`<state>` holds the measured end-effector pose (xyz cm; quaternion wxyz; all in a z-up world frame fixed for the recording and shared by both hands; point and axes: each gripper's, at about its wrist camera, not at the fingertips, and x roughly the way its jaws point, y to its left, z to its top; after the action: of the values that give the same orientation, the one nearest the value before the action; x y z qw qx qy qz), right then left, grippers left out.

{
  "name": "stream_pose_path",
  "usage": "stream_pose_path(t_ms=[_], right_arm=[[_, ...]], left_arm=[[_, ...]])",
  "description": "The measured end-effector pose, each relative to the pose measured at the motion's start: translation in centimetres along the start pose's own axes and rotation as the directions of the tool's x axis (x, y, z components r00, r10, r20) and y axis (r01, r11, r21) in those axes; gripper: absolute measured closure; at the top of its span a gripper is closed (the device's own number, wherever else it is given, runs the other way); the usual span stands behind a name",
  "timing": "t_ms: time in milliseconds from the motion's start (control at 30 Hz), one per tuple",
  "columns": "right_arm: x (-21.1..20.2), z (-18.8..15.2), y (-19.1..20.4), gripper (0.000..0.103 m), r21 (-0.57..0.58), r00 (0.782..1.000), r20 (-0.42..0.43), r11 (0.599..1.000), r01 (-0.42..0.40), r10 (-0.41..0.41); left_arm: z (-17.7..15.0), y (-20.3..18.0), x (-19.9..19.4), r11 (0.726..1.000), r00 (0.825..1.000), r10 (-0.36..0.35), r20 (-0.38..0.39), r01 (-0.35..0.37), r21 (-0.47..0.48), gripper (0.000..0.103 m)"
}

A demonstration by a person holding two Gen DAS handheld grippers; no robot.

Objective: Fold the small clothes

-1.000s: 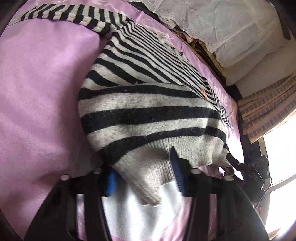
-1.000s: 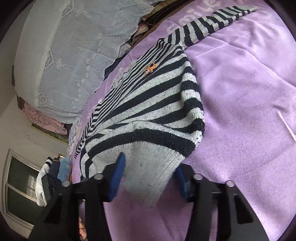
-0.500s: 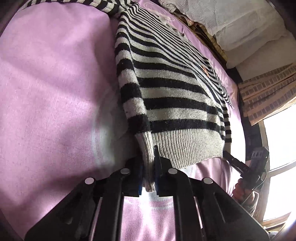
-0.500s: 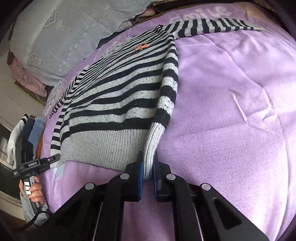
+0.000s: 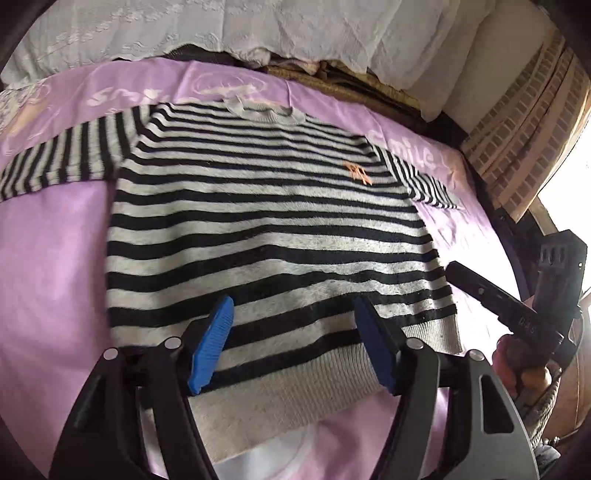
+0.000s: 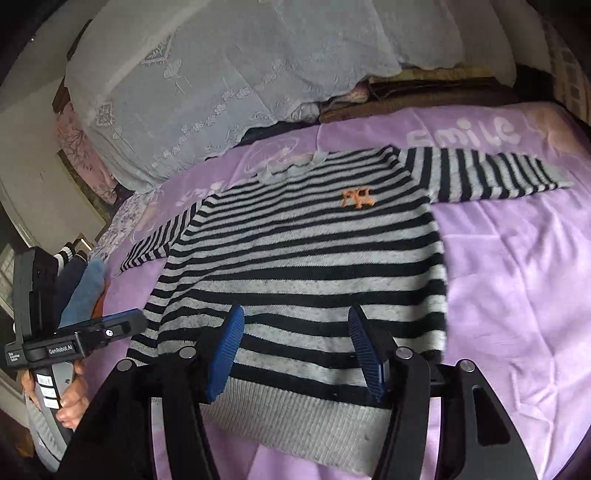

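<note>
Through your left wrist camera, you are looking at the striped sweater [image 5: 266,229] lying flat, front up, on the purple bedsheet [image 5: 48,266], with its grey neckline toward the far pillows and its grey ribbed hem nearest you. Your left gripper [image 5: 291,347] is hovering over the hem with its jaws spread wide, holding nothing; the blue pads [image 5: 210,350] are showing apart above the lowest stripes. One sleeve is stretching out to the left, the other to the right, where it is lying beside the white "smile" print on the sheet. A small orange emblem [image 5: 357,172] is sitting on the chest. At the right edge you are seeing your right gripper [image 5: 524,310], gripped by your hand, just beside the sweater's lower corner; from this angle you cannot tell how its jaws stand. White lace-covered pillows [image 5: 221,29] are lining the head of the bed.

Through your right wrist camera, the right gripper's jaws are likewise standing wide and empty over the hem. The sweater is spreading flat across the sheet, both sleeves extended sideways. Your left gripper's handle is showing at the left edge, held in your left hand [image 6: 72,398], close to the sweater's side. Some folded clothes [image 6: 83,291] are lying beyond it.
</note>
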<state>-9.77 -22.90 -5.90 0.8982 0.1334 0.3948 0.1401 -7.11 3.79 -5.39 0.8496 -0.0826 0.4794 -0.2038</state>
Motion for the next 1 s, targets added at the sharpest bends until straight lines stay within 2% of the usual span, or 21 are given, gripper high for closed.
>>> stream_pose_path(t_ms=[33,100,133,200,267,333,400,467,500,533,600,633,667,700,733,833,933,1000], right_arm=[[1.4,-0.3,0.0,0.044,0.005,0.999,-0.034,1.000,0.004,-0.004],[3.9,-1.6,-0.6,0.044,0.009,0.992,-0.104,0.998,0.069,-0.068],[4.7,-2.6,-1.0,0.044,0.014,0.989,-0.128,0.997,0.070,-0.068],[3.9,-4.0,-1.2,0.043,-0.050,0.996,-0.079,0.998,0.041,-0.045],[3.0,-4.3,-1.1,0.038,-0.080,0.995,-0.089,0.996,0.035,-0.043],[2.5,-3.3,-1.3,0.032,-0.044,0.995,-0.093,0.999,0.032,-0.036],[2.2,-1.2,-1.2,0.025,-0.020,0.998,-0.041,0.998,0.053,-0.054],[2.5,1.0,-1.3,0.017,-0.003,0.998,0.013,0.998,0.055,-0.055],[2.9,2.0,-1.6,0.013,0.011,0.999,0.021,0.999,0.050,-0.050],[3.7,2.6,-2.1,0.011,0.032,0.999,0.018,0.998,0.050,-0.051],[6.0,2.9,-3.7,0.003,0.073,0.996,-0.035,0.994,0.086,-0.084],[7.5,2.4,-4.7,0.003,0.106,0.993,-0.078,0.990,0.092,-0.084],[8.0,1.9,-5.4,0.003,0.109,0.998,-0.048,0.992,0.054,-0.049],[7.4,1.3,-5.4,0.003,0.082,0.999,0.028,0.996,0.027,-0.030],[7.2,0.9,-5.5,0.003,0.081,0.999,0.041,0.997,0.000,-0.004],[6.9,0.6,-5.8,0.003,0.093,0.998,0.065,0.995,-0.030,0.024],[6.8,0.8,-5.6,0.003,0.086,0.998,0.054,0.996,-0.028,0.023],[5.7,1.2,-5.8,0.003,0.108,0.998,0.057,0.993,-0.043,0.037]], left_arm=[[0.0,-0.3,1.8,1.000,0.999,0.010,-0.033,-0.010,0.003,0.037],[-0.8,-0.2,5.0,0.997,0.992,0.081,-0.099,-0.080,0.021,0.037],[-1.4,-0.2,5.8,0.994,0.989,0.102,-0.102,-0.097,0.052,0.037],[-2.9,-0.8,5.1,0.978,0.988,0.147,-0.055,-0.137,0.158,0.035],[-3.3,-1.4,4.3,0.967,0.983,0.180,-0.047,-0.168,0.193,0.033],[-2.1,-1.9,3.7,0.968,0.983,0.174,-0.048,-0.162,0.191,0.032],[-0.1,-2.5,3.2,0.970,0.986,0.169,-0.005,-0.166,0.179,0.028],[1.9,-3.2,3.5,0.969,0.983,0.178,0.043,-0.183,0.164,0.019],[2.6,-3.2,3.9,0.970,0.983,0.177,0.053,-0.183,0.157,0.010],[3.2,-3.0,5.1,0.968,0.980,0.195,0.048,-0.200,0.151,0.008],[3.3,-2.0,8.4,0.957,0.963,0.266,-0.034,-0.260,0.132,0.008],[2.9,-1.5,10.0,0.954,0.958,0.280,-0.063,-0.270,0.131,0.004],[2.4,-1.6,10.3,0.949,0.958,0.285,-0.015,-0.280,0.145,0.004],[2.0,-1.9,10.1,0.943,0.956,0.294,0.021,-0.293,0.157,0.004],[2.0,-2.0,10.0,0.940,0.953,0.300,0.024,-0.300,0.164,0.004],[2.4,-1.4,10.4,0.952,0.961,0.275,0.011,-0.274,0.134,0.004],[2.2,-1.6,10.4,0.948,0.958,0.285,0.026,-0.286,0.143,0.004],[2.4,-1.9,10.0,0.947,0.957,0.291,-0.001,-0.288,0.143,0.005]])
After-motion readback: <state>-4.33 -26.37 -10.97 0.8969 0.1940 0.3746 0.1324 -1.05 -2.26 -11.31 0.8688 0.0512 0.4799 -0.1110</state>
